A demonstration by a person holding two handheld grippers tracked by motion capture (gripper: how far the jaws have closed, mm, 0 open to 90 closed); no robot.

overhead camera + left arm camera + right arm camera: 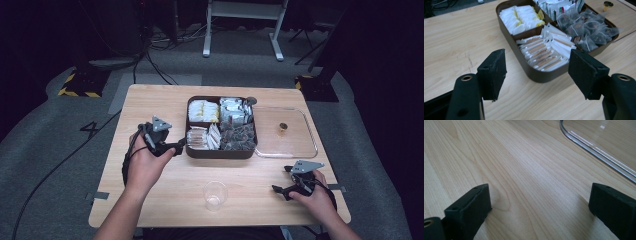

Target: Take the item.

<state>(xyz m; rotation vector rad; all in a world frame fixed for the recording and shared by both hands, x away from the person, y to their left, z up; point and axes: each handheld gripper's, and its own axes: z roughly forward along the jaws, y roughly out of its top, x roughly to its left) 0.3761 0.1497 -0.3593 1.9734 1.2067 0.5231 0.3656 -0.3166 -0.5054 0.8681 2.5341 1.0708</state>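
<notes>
High view: wooden table (165, 100) on grey floor (50, 130).

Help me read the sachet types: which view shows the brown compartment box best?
The left gripper view: the box is close, its sachets distinct. The high view shows the whole box, but small. The right gripper view looks at tabletop instead.

Desk (165, 200) layout: compartment box (221, 152) at centre-back, sachets (204, 136) in its near-left compartment. Lid (300, 145) flat, touching box's right side. Cup (215, 195) in front of box. Left gripper (176, 148) just left of box, right gripper (280, 190) front-right.
</notes>
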